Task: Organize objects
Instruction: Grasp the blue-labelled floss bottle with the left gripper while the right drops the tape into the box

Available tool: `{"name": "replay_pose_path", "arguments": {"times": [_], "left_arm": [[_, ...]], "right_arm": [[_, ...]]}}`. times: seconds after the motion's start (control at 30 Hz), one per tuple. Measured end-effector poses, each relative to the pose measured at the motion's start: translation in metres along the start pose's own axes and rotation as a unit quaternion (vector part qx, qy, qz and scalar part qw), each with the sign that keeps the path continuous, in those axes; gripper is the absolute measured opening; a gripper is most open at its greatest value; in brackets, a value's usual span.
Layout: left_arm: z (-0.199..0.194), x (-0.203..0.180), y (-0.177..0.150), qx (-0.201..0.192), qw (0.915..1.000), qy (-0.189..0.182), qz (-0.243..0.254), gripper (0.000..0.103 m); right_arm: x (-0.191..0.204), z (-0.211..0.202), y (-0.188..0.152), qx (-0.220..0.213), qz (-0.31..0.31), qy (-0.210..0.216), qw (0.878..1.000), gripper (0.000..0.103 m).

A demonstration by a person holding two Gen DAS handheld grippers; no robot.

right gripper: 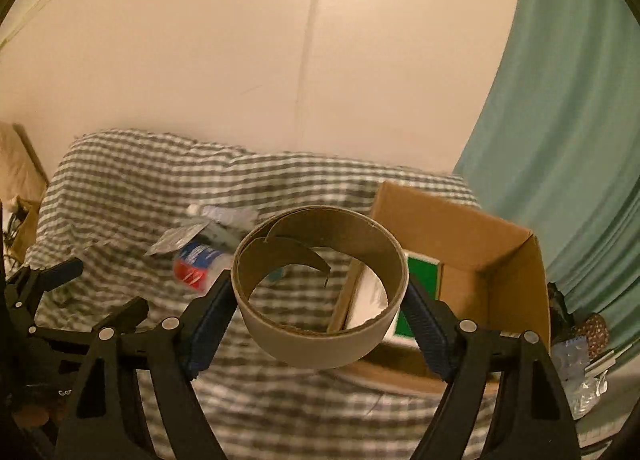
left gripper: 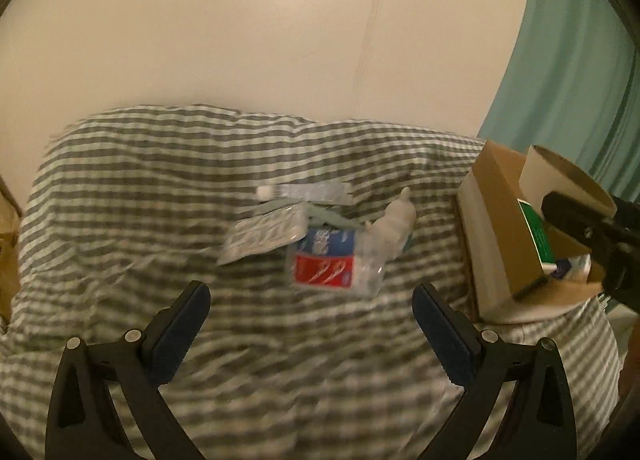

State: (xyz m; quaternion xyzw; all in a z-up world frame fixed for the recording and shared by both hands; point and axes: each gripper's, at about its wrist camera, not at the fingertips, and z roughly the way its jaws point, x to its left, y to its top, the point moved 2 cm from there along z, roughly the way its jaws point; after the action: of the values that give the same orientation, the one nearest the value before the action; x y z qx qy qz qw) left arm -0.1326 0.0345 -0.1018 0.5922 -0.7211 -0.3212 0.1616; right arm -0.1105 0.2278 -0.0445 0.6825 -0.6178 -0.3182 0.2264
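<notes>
- Cardboard ring point(right gripper: 320, 288) sits clamped between the right gripper point(right gripper: 320, 296) fingers; carry it right, over the box point(right gripper: 488, 256), before letting go.
- Left gripper point(left gripper: 310, 324) fingers are spread apart, empty.

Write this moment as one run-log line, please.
right gripper: shut on cardboard ring, beside cardboard box | left gripper: open, empty, before packet pile on checkered cloth

Cardboard ring point(right gripper: 320, 288) over open box point(right gripper: 480, 252)
</notes>
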Motion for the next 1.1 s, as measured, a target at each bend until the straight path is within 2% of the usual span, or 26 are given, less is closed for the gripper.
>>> {"name": "replay_pose_path", "arguments": {"times": [0.2, 0.33, 0.53, 0.63, 0.7, 0.8, 0.9, 1.0, 1.1], "left_arm": [[0.049, -0.019, 0.013, 0.025, 0.9993, -0.011, 0.027, 0.103], [0.079, -0.021, 0.009, 0.047, 0.9980, -0.013, 0.041, 0.103], [0.115, -0.016, 0.008, 0.096, 0.9950, -0.017, 0.019, 0.103], [0.120, -0.015, 0.006, 0.106, 0.9941, -0.011, 0.019, 0.103], [0.119, -0.014, 0.004, 0.106, 0.9941, -0.018, 0.016, 0.102], [0.115, -0.011, 0.004, 0.105, 0.9943, -0.013, 0.008, 0.093], [0.102, -0.009, 0.005, 0.103, 0.9947, -0.008, 0.001, 0.092], [0.073, -0.012, 0.010, 0.092, 0.9957, 0.001, -0.001, 0.092], [0.025, -0.024, 0.023, 0.056, 0.9984, -0.007, 0.003, 0.092]], "right_arm": [[-0.020, 0.028, 0.009, -0.015, 0.030, 0.004, 0.999, 0.081], [-0.024, 0.039, 0.006, -0.016, 0.032, 0.000, 0.999, 0.081], [-0.029, 0.047, -0.003, -0.010, 0.046, 0.009, 0.999, 0.081], [-0.031, 0.049, -0.005, -0.004, 0.049, 0.007, 0.999, 0.081], [-0.031, 0.047, -0.007, -0.006, 0.051, 0.005, 0.999, 0.081], [-0.029, 0.041, -0.010, -0.010, 0.051, 0.008, 0.999, 0.081], [-0.025, 0.035, -0.013, -0.012, 0.042, 0.005, 0.999, 0.081], [-0.028, 0.021, -0.016, -0.013, 0.034, 0.003, 0.999, 0.081], [-0.042, -0.003, -0.013, -0.019, 0.041, 0.006, 0.999, 0.081]]}}
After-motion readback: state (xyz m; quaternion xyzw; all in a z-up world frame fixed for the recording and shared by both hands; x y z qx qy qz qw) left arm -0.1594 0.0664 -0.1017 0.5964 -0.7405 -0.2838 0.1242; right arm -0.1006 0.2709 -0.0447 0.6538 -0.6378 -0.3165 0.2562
